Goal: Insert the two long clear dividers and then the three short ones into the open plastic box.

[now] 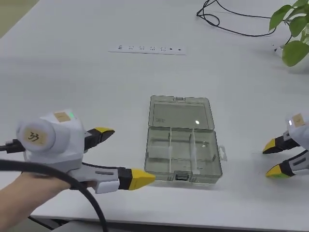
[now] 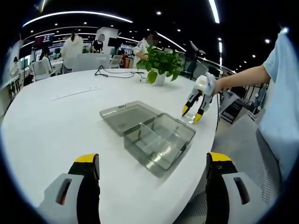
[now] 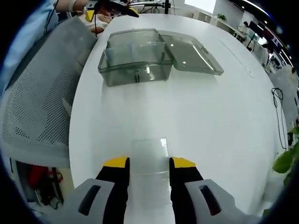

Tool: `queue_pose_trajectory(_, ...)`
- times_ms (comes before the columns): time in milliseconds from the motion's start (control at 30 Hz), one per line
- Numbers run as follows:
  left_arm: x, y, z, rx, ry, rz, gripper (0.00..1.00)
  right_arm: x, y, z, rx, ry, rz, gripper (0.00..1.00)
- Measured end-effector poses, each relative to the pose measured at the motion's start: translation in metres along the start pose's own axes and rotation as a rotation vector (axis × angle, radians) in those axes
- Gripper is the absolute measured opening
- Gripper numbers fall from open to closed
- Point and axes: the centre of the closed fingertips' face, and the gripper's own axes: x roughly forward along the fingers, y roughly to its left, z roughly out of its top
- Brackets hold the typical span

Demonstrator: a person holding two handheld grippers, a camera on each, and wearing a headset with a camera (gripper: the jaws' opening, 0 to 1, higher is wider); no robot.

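Observation:
The clear plastic box point(image 1: 183, 157) stands open in the middle of the white table, its lid point(image 1: 181, 112) laid flat behind it. Clear dividers stand inside the box point(image 2: 159, 140) and split it into compartments. My left gripper point(image 1: 124, 155) hovers left of the box, jaws wide open and empty. My right gripper point(image 1: 272, 158) is low at the right, a hand's width from the box. Its jaws are closed on the sides of a flat clear divider point(image 3: 149, 156), whose far end reaches out over the table. The box point(image 3: 135, 60) lies well ahead of it.
A white power strip point(image 1: 147, 49) lies at the back. A black cable point(image 1: 227, 24) and a potted plant point(image 1: 294, 34) sit at the back right. The table's front edge runs just under both grippers. A mesh chair point(image 3: 42, 102) stands beside the table.

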Motion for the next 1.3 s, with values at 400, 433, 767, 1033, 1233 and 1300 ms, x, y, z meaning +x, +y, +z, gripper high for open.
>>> queue_pose_trajectory(400,0.005,-0.004,0.005,-0.011,-0.019,-0.015,0.96,0.0,0.009,0.007,-0.047,0.113,0.014,0.33)
queue_pose_trajectory(433,0.006,-0.004,0.004,-0.012,-0.019,-0.015,0.96,0.0,0.01,0.007,-0.05,0.116,0.014,0.32)
queue_pose_trajectory(767,0.007,-0.007,0.0,-0.022,-0.016,-0.021,0.95,-0.002,0.014,0.009,-0.048,0.118,0.017,0.32)
queue_pose_trajectory(1033,0.01,-0.007,0.004,-0.032,-0.027,-0.025,0.94,-0.005,0.009,0.017,-0.039,0.091,-0.011,0.32)
queue_pose_trajectory(1233,0.017,-0.008,0.002,-0.064,-0.017,-0.028,0.89,-0.012,0.006,0.026,0.003,0.054,-0.037,0.32)
queue_pose_trajectory(1300,0.021,-0.008,0.0,-0.082,-0.005,-0.029,0.89,-0.015,0.003,0.028,0.009,0.044,-0.05,0.32)
